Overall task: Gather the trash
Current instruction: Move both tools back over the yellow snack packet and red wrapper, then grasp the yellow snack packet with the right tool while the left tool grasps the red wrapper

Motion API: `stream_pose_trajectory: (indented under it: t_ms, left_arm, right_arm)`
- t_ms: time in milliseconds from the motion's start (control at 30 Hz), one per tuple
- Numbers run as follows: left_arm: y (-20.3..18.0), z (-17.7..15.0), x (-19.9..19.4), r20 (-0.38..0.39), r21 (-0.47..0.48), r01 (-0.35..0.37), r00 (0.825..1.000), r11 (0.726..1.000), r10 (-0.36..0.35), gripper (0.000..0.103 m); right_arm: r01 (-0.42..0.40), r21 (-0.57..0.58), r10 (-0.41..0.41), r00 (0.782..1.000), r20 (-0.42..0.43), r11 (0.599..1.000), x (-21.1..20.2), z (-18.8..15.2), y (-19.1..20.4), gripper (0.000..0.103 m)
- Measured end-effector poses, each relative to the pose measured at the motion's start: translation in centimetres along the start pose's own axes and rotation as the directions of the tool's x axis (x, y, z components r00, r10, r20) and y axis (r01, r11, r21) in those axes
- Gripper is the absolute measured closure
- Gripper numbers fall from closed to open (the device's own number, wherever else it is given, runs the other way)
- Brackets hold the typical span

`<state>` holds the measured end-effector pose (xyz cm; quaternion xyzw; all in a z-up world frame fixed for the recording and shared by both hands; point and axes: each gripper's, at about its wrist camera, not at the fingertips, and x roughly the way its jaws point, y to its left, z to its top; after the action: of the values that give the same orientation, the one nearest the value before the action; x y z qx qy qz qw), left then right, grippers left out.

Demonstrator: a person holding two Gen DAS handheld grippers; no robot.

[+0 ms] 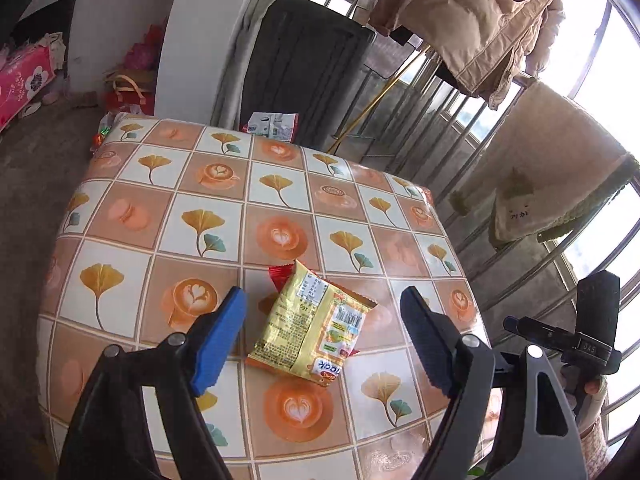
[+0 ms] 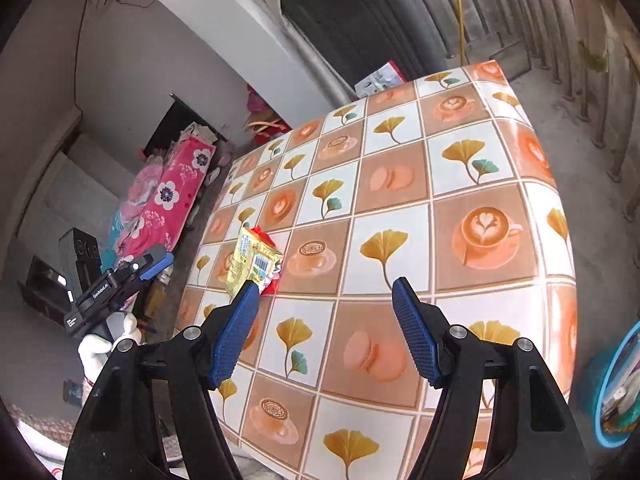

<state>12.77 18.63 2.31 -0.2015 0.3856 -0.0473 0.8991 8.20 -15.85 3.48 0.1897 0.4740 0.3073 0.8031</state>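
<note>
The yellow snack wrapper (image 1: pixel 310 326) is lying flat on the counter (image 1: pixel 168 216), and the left tongs (image 1: pixel 320 334) are hanging over it, spread wide and empty, likely lining up a grab. The right tongs (image 2: pixel 324 328) are gaping empty too, off to the side.

Left claw (image 1: pixel 322 320) and right claw (image 2: pixel 324 314) both agape, empty.

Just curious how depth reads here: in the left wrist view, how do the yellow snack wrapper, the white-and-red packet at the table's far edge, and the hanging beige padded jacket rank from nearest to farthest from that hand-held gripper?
1. Yellow snack wrapper, on the table between the open fingers of the left hand-held gripper.
2. White-and-red packet, beyond the table's far edge.
3. Beige padded jacket, hanging upper right by the window.
</note>
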Motion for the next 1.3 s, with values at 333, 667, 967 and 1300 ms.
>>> stream_pose_trajectory:
  t_ms: [333, 667, 967, 1300]
  left_arm:
    - [6.6, -1.3, 5.8, -0.117, -0.194, -0.012, 0.993, 0.981, -0.011, 0.065]
    - [5.5, -2.4, 9.8, -0.213, -0.18, 0.048, 0.973, 0.983, -0.086, 0.09]
    - [2.7, -5.2, 7.7, -0.264, -0.144, 0.126, 0.951, 0.982, -0.161, 0.091]
    - [1.5, -9.4, 4.5, -0.321, -0.142, 0.147, 0.929, 0.979, -0.186, 0.091]
  right_arm:
    - [-0.059, 0.089, 0.075, 0.98, -0.183, 0.994, 12.8, 1.9, 4.5, 0.05]
    - [-0.042, 0.093, 0.065, 0.961, -0.268, 0.995, 16.2, 2.4, 4.6, 0.086]
    - [-0.085, 0.115, 0.116, 0.946, -0.302, 0.99, 13.8, 0.7, 3.2, 0.092]
    - [-0.062, 0.15, 0.1, 0.959, -0.264, 0.987, 7.7, -3.7, 0.3, 0.092]
